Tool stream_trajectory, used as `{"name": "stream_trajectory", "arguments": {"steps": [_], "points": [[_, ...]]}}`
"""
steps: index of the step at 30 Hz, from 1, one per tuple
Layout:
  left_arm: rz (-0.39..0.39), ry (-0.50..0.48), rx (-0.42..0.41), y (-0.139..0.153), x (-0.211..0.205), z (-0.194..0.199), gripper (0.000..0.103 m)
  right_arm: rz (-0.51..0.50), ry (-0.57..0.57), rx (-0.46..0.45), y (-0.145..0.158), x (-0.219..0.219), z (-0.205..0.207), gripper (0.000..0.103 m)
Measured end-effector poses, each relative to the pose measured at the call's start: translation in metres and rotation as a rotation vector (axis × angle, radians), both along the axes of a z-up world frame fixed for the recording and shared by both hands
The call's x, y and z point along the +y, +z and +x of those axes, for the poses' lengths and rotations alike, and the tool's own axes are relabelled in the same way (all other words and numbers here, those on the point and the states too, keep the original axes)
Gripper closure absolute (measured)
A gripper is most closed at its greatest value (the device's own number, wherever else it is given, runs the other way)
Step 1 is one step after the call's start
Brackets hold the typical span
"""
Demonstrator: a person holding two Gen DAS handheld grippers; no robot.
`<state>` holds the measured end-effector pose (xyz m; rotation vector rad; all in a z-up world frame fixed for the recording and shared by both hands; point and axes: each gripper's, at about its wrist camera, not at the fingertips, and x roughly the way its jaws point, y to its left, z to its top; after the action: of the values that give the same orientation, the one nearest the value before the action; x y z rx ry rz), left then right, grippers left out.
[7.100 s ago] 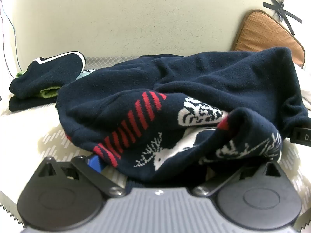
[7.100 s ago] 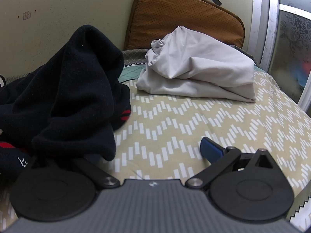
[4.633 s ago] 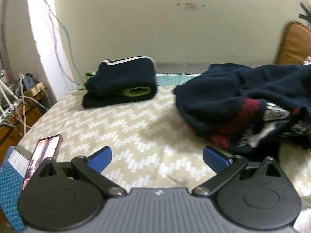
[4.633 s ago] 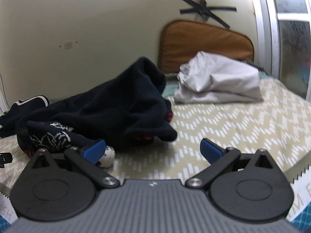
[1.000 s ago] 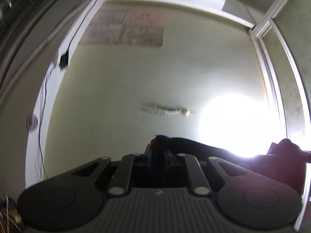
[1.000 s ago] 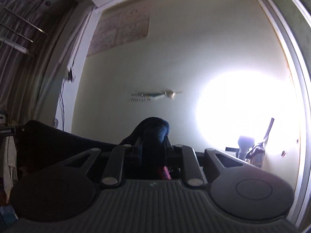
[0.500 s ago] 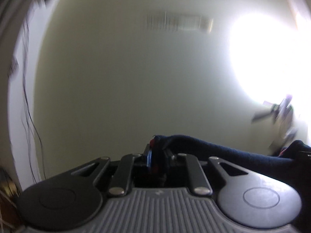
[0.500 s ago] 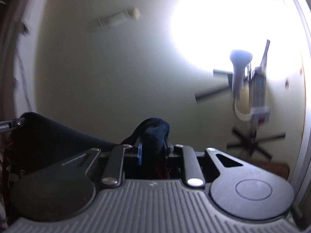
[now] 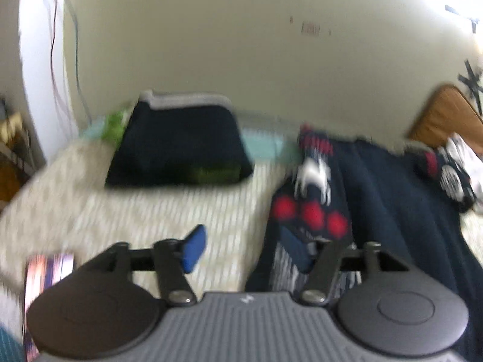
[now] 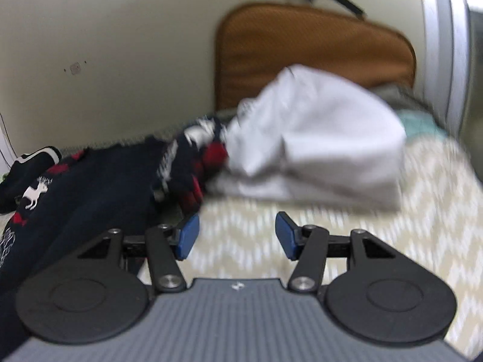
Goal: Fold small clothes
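Observation:
A navy sweater [image 9: 386, 199] with red and white knit patterns lies spread out on the zigzag bedspread [image 9: 151, 211]. My left gripper [image 9: 245, 249] is low over the bed at the sweater's left edge. Its jaws are opening, and the right pad [image 9: 297, 252] sits against the fabric without pinching it. In the right wrist view the sweater [image 10: 99, 181] lies to the left of my right gripper [image 10: 237, 239]. The right jaws are opening too, with only bedspread [image 10: 241, 217] between them. Both views are motion-blurred.
A folded navy garment with a green lining [image 9: 178, 147] sits at the back left. A crumpled white garment [image 10: 317, 150] lies at the back right, in front of a brown cushion [image 10: 302, 45]. A phone [image 9: 48, 271] rests near the bed's left edge.
Both grippers were raised toward the wall, shut on sweater fabric. They have dropped to the bed and their jaws have parted, letting the sweater go; it now lies spread out.

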<state>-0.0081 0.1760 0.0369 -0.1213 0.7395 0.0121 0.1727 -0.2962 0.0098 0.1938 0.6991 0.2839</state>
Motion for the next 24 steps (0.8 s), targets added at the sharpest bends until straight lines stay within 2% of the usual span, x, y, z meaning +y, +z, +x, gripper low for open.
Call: {"name": "stream_trajectory", "arguments": {"steps": [2,5,8,11,16,17,19,22,24], "points": [[-0.014,0.001,0.054,-0.013,0.004,-0.016,0.03,0.034,-0.01,0.021,-0.007,-0.002,0.003,0.044],[-0.022,0.006,0.098,-0.023,0.006,-0.037,0.026,0.064,-0.008,0.022,-0.011,0.005,0.014,0.044],[-0.054,0.0,0.096,-0.029,0.001,-0.059,0.02,0.098,0.004,0.039,-0.014,0.018,0.027,0.044],[-0.032,-0.009,0.081,-0.025,-0.005,-0.078,0.02,0.127,0.046,0.077,-0.01,0.036,0.025,0.044],[-0.019,0.004,0.075,-0.015,-0.001,-0.097,0.019,0.05,0.122,-0.078,0.015,0.076,-0.007,0.046],[-0.023,0.013,0.071,-0.015,0.003,-0.1,0.019,0.075,0.161,-0.084,0.021,0.083,-0.012,0.046],[-0.03,0.047,0.058,-0.012,0.011,-0.106,0.019,0.178,0.278,-0.039,0.031,0.096,-0.018,0.046],[-0.047,0.104,0.036,-0.008,0.025,-0.115,0.019,0.375,0.508,0.113,0.039,0.127,-0.025,0.047],[-0.06,0.134,0.026,-0.006,0.033,-0.122,0.019,0.456,0.651,0.212,0.039,0.156,-0.034,0.05]]}}
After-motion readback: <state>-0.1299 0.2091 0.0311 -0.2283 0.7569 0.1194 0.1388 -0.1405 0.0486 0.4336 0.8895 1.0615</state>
